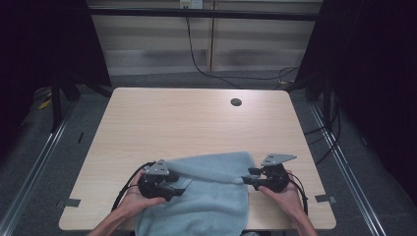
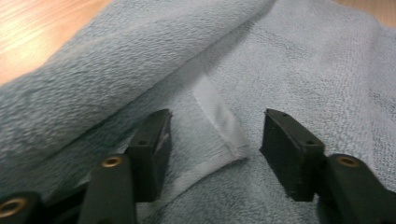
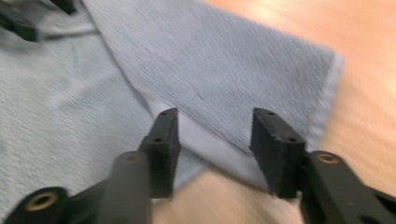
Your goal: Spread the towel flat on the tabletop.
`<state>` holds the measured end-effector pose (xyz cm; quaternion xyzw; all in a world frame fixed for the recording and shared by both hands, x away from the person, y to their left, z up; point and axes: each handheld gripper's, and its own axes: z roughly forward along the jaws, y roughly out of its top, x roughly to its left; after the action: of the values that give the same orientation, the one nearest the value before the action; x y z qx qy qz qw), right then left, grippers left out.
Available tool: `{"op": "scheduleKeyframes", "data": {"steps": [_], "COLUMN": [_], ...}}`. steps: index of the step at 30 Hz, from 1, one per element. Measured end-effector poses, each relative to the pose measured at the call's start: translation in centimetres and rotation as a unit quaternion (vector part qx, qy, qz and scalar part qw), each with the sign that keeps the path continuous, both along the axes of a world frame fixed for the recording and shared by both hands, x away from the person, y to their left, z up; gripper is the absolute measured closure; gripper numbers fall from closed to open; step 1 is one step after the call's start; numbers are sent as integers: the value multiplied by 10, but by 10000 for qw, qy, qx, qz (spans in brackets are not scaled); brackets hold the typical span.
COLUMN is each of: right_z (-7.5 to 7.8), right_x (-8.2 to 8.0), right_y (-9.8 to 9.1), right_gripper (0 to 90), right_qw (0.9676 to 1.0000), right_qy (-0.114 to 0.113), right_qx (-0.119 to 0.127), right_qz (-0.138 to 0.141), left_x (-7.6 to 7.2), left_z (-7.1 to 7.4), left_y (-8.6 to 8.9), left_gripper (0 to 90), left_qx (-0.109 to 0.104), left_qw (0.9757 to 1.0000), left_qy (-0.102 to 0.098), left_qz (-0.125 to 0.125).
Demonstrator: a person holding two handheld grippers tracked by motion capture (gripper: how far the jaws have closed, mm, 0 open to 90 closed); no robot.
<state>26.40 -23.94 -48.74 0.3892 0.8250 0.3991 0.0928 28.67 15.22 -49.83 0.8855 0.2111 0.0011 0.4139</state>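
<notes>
A light blue towel (image 1: 206,191) lies on the near part of the wooden table (image 1: 187,123) and hangs over its front edge. A folded-over band runs across its far side. My left gripper (image 1: 183,186) sits at the towel's left edge, open, with a towel corner and its white label (image 2: 219,116) lying between the jaws. My right gripper (image 1: 246,180) is at the towel's right edge, open, jaws either side of the folded towel edge (image 3: 205,140). The towel (image 2: 280,56) spreads ahead in the left gripper view, and the towel (image 3: 210,65) does so in the right gripper view.
A round cable hole (image 1: 236,102) sits near the table's far edge. Black cables (image 1: 196,59) trail on the floor behind the table. Metal rails (image 1: 39,157) run along both sides. Dark curtains stand left and right.
</notes>
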Motion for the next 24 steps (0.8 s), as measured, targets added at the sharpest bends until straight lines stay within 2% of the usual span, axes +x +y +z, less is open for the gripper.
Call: {"op": "scheduleKeyframes", "data": {"steps": [2,3,4,5,6,8,10,11,12,13,15,16,17,20,21,22,23,24], "right_z": [-4,-5,-5,-6,-8,-12,-14,-14,-16,-16,-16,-15,-13,0,0,16,25,25], "right_x": [2,2,2,3,3,1,0,0,-1,0,0,0,1,7,7,14,19,19], "right_y": [-3,-3,-3,0,2,8,12,12,13,14,15,14,13,8,8,4,4,4], "right_gripper": [492,482,482,457,454,437,431,431,432,443,563,639,718,868,868,889,892,892], "right_qw": [10000,10000,10000,10000,9999,9994,9989,9989,9986,9984,9983,9985,9988,9991,9991,9982,9974,9974], "right_qy": [59,60,60,-2,-22,-37,-114,-114,-200,-243,-290,-286,-299,-419,-419,-540,-624,-624], "right_qx": [-4,54,54,46,-7,-161,-296,-296,-358,-358,-423,-394,-336,-8,-8,260,337,337], "right_qz": [-6,24,24,84,151,313,346,346,339,353,275,238,203,71,71,-46,-112,-112], "left_x": [-2,-3,-3,-3,-3,3,5,5,7,9,12,12,15,21,21,27,30,30], "left_z": [-1,-1,-1,-1,-1,0,2,2,8,13,26,26,38,52,52,62,67,67], "left_y": [-2,-2,-2,-1,-1,6,11,11,16,20,29,29,38,49,49,53,55,55], "left_gripper": [402,437,522,586,679,828,836,836,836,836,837,839,839,840,840,840,841,840], "left_qx": [117,205,205,304,304,102,-70,-70,-370,-562,-964,-964,-1137,-1461,-1461,-1616,-1704,-1704], "left_qw": [9999,9994,9994,9984,9984,9994,9996,9996,9987,9977,9943,9943,9919,9865,9865,9828,9808,9808], "left_qy": [-119,-277,-277,-449,-449,-222,-125,-125,-58,17,25,25,-105,-177,-177,-251,-295,-295], "left_qz": [21,52,52,181,181,231,244,244,335,373,464,464,549,716,716,854,902,902]}}
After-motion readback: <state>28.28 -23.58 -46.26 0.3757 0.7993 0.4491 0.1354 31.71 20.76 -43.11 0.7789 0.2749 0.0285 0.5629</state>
